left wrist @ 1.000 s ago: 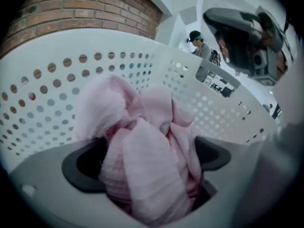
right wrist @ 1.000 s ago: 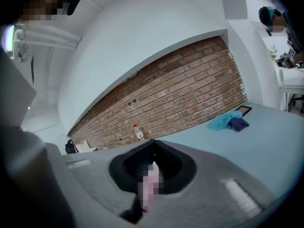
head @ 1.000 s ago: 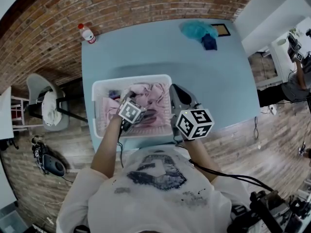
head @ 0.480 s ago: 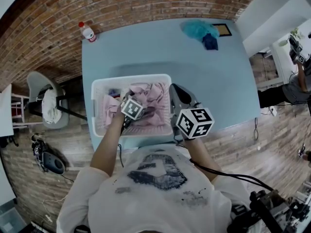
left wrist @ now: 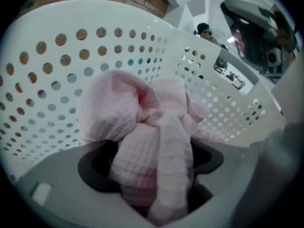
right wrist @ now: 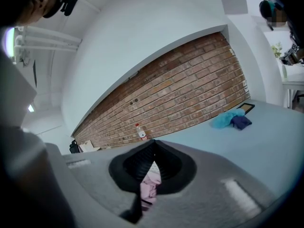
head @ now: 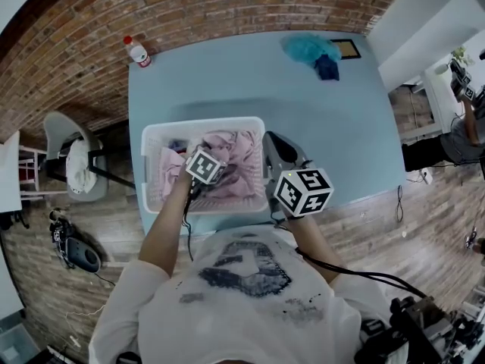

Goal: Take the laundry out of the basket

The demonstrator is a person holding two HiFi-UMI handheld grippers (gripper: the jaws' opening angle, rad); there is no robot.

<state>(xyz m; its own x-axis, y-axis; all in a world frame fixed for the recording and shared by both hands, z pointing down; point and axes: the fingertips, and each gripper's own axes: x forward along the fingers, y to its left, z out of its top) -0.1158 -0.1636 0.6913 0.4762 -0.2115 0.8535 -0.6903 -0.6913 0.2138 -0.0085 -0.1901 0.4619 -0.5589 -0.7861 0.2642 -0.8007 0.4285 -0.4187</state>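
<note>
A white perforated basket (head: 203, 123) stands at the near edge of the blue table (head: 333, 127) and holds crumpled pink waffle-weave laundry (head: 236, 149). My left gripper (head: 212, 174) points steeply down into the basket. In the left gripper view a bunched fold of the pink laundry (left wrist: 156, 127) rises between its jaws, which have just been closing around it; my left gripper (left wrist: 152, 170) shows dark gaps on both sides of the fold. My right gripper (head: 271, 138) hovers just outside the basket's right wall. Its tips meet and hold nothing (right wrist: 152, 148).
A plastic bottle (head: 137, 51) stands at the table's far left corner. A teal cloth (head: 307, 46), a navy cloth (head: 327, 67) and a small framed picture (head: 345, 48) lie at the far right. A chair with a white garment (head: 72, 165) stands left of the table.
The left gripper has edged a little further over the pink laundry inside the basket. The right gripper has stayed where it was.
</note>
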